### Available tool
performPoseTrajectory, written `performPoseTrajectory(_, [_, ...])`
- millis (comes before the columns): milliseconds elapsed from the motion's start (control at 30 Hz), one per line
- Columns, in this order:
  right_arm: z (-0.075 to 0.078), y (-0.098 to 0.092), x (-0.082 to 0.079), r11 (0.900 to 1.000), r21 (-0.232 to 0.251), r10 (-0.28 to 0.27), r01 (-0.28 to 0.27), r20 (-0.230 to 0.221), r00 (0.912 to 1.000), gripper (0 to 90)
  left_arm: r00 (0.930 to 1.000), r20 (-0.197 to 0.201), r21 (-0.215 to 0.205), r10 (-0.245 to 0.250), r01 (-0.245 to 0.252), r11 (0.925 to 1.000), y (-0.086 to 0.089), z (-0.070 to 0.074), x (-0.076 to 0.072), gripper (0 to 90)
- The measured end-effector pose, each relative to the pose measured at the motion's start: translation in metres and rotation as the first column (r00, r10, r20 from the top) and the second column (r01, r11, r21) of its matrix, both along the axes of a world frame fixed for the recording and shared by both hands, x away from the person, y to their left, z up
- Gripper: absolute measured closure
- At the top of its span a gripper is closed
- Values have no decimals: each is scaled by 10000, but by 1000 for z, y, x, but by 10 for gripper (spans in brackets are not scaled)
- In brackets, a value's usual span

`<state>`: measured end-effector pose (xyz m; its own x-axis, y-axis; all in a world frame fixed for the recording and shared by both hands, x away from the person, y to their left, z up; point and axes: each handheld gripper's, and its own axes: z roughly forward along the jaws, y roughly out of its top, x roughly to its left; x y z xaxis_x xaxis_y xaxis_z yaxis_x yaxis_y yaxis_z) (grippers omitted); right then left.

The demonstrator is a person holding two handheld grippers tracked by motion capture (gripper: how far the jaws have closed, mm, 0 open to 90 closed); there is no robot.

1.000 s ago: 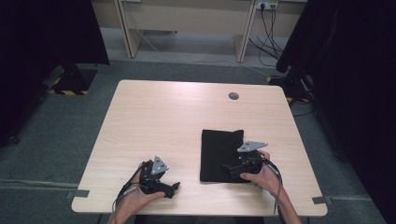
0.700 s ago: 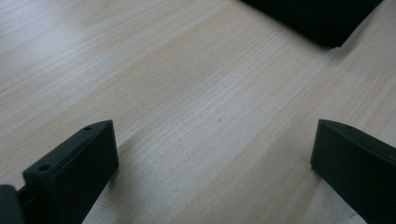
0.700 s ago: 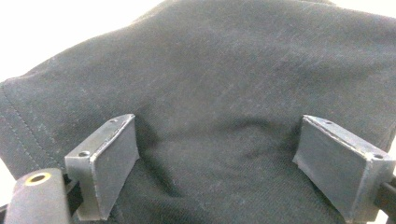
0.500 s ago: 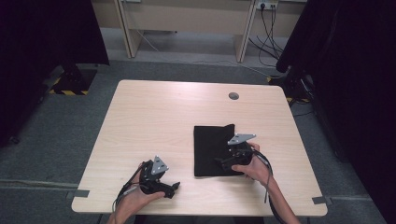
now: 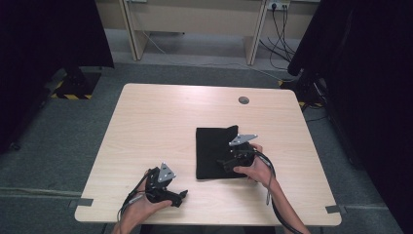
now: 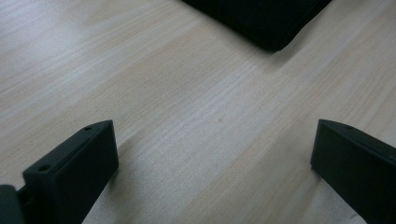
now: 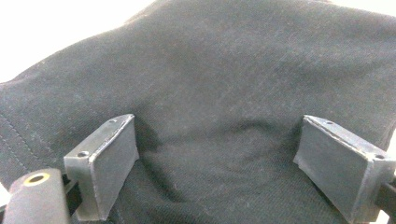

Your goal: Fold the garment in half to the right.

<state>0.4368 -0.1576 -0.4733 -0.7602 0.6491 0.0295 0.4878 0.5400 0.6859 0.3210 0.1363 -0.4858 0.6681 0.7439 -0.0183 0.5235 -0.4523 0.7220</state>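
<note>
So the bench [image 5: 160, 126] is a light wood top, mostly bare, with grey carpet all round it and dark curtains [image 5: 44, 44] hanging on both sides. Another desk frame [image 5: 195, 24] stands behind it with cables trailing off a wall socket. There's a small round grey cap [image 5: 243, 100] set into the bench near the far edge, well apart from everything else.

The cloth [image 5: 214, 151] is black, folded into a rough rectangle, lying flat on the right half of the bench, a bit nearer the person than the middle. Its long axis runs near-to-far, and the far right corner pokes up into a little peak pointing away from the person. Nothing lies on it apart from the right tongs, and nothing stands between it and the left ones.

Right tongs [image 5: 225, 162] sit over the cloth's right side, pointing left across it. In the right gripper view the jaws are spread wide with the cloth [image 7: 224, 93] under and between them, pads low on the fabric, not pinching anything.

Left tongs [image 5: 181, 196] rest near the front edge of the bench, left of the cloth and clear of it. In the left gripper view the jaws are spread wide over bare wood, with a corner of the cloth [image 6: 266, 23] up ahead.
</note>
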Motion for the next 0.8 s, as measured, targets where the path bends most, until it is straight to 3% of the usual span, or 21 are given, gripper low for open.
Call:
performPoseTrajectory(367, [4, -1, -1, 9999, 115, 7, -6, -126, 9999, 147, 10000, 1, -4, 8, -8, 10000, 0, 0, 0, 0])
performPoseTrajectory(800, [24, -17, -14, 9927, 1138, -412, 407, 23, 9991, 148, 10000, -1, -3, 13, -13, 10000, 0, 0, 0, 0])
